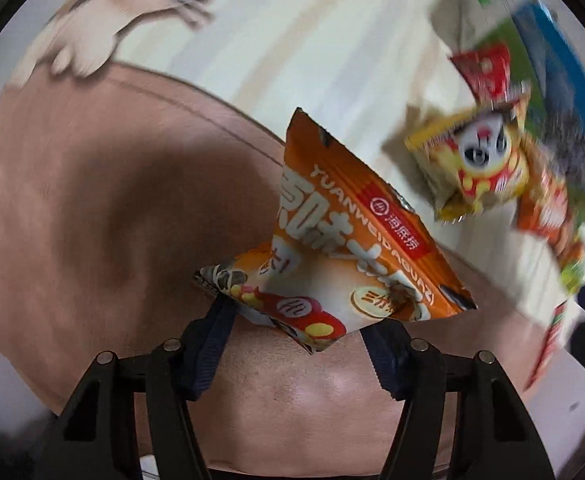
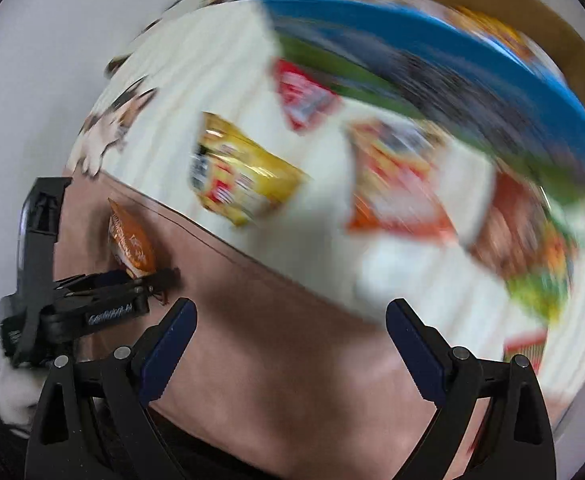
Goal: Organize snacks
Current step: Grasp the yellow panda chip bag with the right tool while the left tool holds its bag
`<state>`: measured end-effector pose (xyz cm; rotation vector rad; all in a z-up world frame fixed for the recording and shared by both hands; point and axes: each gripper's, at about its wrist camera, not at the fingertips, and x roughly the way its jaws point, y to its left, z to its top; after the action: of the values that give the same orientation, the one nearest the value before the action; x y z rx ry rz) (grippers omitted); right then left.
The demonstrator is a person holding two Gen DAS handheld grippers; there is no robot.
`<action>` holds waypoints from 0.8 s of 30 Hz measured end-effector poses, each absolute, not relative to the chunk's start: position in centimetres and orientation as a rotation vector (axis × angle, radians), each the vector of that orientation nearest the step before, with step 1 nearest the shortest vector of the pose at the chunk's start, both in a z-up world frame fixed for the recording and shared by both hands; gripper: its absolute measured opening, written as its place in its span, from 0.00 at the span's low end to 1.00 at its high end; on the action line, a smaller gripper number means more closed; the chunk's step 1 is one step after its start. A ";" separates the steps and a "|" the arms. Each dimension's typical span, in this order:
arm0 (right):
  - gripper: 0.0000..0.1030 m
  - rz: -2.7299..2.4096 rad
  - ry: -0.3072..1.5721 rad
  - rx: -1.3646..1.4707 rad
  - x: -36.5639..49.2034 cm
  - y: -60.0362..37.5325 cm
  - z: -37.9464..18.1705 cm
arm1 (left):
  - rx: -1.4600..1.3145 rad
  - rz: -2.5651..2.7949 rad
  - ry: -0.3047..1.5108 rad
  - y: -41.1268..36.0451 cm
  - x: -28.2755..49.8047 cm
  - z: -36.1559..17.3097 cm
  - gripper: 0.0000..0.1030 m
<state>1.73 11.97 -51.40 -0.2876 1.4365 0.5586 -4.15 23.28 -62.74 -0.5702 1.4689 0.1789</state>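
My left gripper [image 1: 298, 320] is shut on an orange seed snack packet [image 1: 356, 248] and holds it up above the brown part of the mat; the packet also shows from the side in the right wrist view [image 2: 130, 240], with the left gripper [image 2: 154, 278] below it. My right gripper [image 2: 292, 320] is open and empty above the mat's brown edge. Loose packets lie on the white mat: a yellow one [image 2: 240, 172], a red one [image 2: 304, 96], an orange-red one [image 2: 392, 184] and a brown-green one [image 2: 524, 240]. Both views are blurred by motion.
A blue basket [image 2: 492, 56] with a dark inside stands at the far right of the mat, also in the left wrist view [image 1: 564, 80]. A yellow packet with a cartoon face [image 1: 480, 160] lies next to it. A cat picture [image 1: 132, 8] marks the mat's far left.
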 end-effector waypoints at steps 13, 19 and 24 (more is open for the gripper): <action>0.73 0.637 1.430 -0.613 7.4 22.2 -58.2 | -0.506 0.083 1.421 24.6 -5.5 -58.9 0.59; 0.63 0.598 1.526 -0.378 8.5 18.2 -56.9 | -0.218 -0.021 1.404 20.7 -4.4 -56.9 0.59; 0.64 0.542 1.591 -0.257 6.9 12.3 -55.1 | 0.048 -0.102 1.449 16.2 -2.9 -58.4 0.59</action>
<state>6.89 12.29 -55.07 -0.2570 1.5907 0.5416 -2.93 16.22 -58.39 0.0476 1.4492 -0.1015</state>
